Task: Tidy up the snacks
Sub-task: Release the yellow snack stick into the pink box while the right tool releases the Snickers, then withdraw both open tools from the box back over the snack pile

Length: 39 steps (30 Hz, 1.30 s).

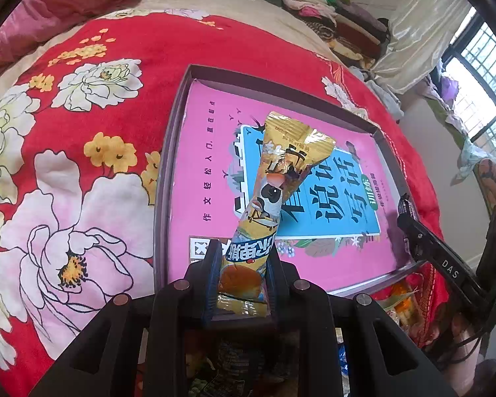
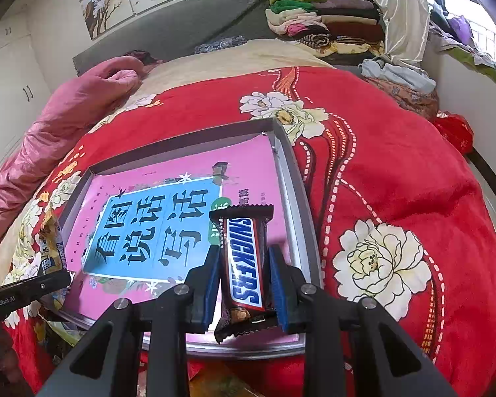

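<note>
With my left hand-held gripper (image 1: 244, 273) clenched on the gold snack stick (image 1: 274, 192) and my right (image 2: 244, 274) gripping the Snickers bar (image 2: 244, 258), both above the pink-lined box (image 2: 297, 205), I fear an early release dropping either onto the bed's red blanket (image 2: 396, 172).

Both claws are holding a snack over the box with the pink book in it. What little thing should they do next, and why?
Probably lower the Snickers bar a little and open the right gripper, since it hangs just over the box by its near right corner. The left gripper holds its gold snack packet over the pink book, so it can follow.
</note>
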Tool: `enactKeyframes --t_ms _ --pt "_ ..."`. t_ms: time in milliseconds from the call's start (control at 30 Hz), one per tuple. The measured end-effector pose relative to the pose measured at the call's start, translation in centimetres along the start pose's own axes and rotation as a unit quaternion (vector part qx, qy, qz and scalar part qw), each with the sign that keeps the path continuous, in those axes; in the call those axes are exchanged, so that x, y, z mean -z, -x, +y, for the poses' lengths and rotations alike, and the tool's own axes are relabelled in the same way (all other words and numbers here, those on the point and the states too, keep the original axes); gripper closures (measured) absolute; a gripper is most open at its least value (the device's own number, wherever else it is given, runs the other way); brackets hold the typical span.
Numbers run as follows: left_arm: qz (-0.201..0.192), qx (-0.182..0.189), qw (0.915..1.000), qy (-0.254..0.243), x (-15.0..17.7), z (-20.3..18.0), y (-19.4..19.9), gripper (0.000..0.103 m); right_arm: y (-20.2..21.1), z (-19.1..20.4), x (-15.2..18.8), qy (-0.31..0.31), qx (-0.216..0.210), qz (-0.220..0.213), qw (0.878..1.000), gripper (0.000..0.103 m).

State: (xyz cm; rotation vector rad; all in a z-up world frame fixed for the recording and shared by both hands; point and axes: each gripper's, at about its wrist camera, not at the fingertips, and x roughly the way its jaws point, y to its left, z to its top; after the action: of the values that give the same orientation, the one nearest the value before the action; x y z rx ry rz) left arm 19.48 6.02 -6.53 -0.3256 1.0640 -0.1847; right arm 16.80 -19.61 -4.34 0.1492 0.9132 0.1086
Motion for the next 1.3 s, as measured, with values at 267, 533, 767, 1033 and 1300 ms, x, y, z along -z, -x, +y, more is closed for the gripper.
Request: enactKeyframes --t_ms 267,533,767,1033,1300 --pt "0.000 0.002 1.0000 0.000 0.0 0.0 0.1 0.075 0.3 -0.4 0.1 -0.009 0.000 -0.002 1.000 0.074" --pt "-0.004 0.006 0.9999 -0.008 0.0 -0.4 0.6 0.061 1.1 -0.5 0.0 -0.009 -0.005 -0.008 1.000 0.074" --pt "-0.013 0.014 0.9998 -0.011 -0.1 -0.5 1.7 0.050 1.8 -0.6 -0.1 -0.011 -0.011 -0.011 1.000 0.072" --pt "-0.031 0.026 0.9991 -0.008 -0.3 0.2 3.8 0.039 3.5 -0.5 0.1 -0.010 -0.035 -0.023 0.999 0.063" --pt "-0.048 0.030 0.9984 -0.005 0.2 1.7 6.1 0.030 5.9 -0.1 0.4 0.004 -0.054 -0.036 0.998 0.060"
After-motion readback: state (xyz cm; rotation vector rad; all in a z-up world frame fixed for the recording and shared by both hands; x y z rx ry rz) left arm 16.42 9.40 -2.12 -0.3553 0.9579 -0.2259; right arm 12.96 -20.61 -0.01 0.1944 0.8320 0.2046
